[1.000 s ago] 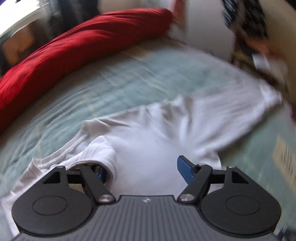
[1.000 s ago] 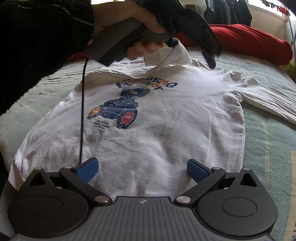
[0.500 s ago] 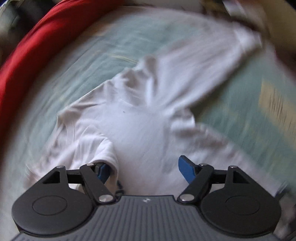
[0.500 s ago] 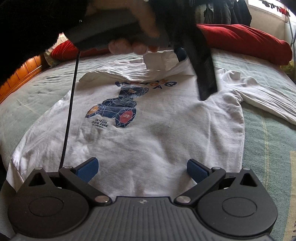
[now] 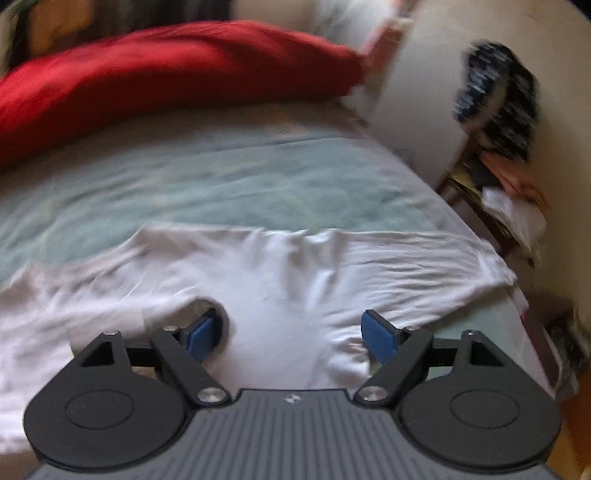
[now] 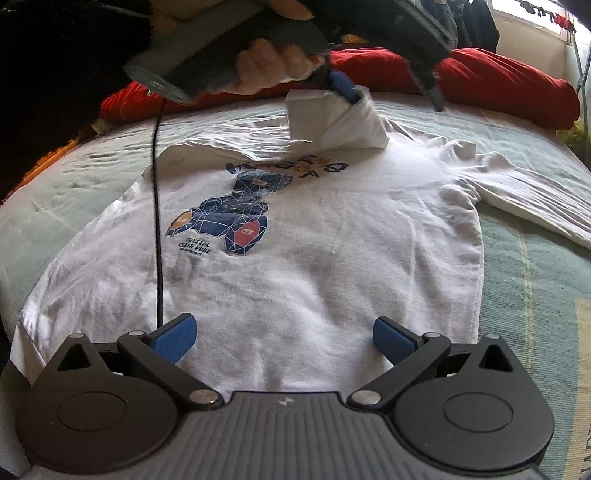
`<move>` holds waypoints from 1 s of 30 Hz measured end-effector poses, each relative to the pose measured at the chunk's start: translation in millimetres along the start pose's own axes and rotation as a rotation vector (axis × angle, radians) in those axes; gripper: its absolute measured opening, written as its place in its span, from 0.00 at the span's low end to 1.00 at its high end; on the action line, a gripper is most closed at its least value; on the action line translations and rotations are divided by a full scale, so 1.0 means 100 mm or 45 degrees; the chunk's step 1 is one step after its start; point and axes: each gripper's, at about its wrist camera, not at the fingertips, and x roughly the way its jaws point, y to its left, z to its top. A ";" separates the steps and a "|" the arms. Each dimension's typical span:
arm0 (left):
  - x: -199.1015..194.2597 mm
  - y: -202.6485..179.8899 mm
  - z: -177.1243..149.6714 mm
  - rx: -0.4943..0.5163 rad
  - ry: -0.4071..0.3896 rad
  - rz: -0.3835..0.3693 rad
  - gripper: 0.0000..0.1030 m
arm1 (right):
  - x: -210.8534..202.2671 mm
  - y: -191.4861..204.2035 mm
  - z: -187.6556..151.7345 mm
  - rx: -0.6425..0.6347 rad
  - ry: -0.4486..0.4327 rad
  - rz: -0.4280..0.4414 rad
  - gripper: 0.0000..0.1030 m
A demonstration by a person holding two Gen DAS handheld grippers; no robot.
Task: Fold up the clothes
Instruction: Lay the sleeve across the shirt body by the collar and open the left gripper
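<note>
Upper centre, right view | my left tool [image 6: 391,88] just widened, cuff [image 6: 332,118] snagged on one finger | right tool [image 6: 284,341] open, empty | risk: sweatshirt [image 6: 314,240] drags, rumples

Soft daylight from a window [image 6: 532,14] upper right, left-wrist view motion-blurred, fisheye bending at edges.
</note>
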 end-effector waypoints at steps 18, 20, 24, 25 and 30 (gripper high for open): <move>-0.27 0.03 -0.05 0.129 -0.006 -0.148 0.83 | -0.01 -0.02 0.00 0.007 -0.007 0.000 1.00; -0.23 0.18 0.01 -0.028 -0.031 -0.120 0.83 | 0.00 -0.01 -0.01 0.006 -0.007 -0.003 1.00; 0.00 0.49 0.07 -0.307 -0.009 -0.069 0.83 | 0.00 -0.03 0.00 0.010 -0.009 -0.002 1.00; 0.08 0.55 0.07 -0.357 0.002 -0.053 0.83 | 0.00 -0.03 0.00 0.011 -0.009 -0.002 1.00; 0.33 0.59 0.11 -0.431 0.004 -0.038 0.83 | -0.01 -0.05 0.00 0.018 -0.012 0.001 1.00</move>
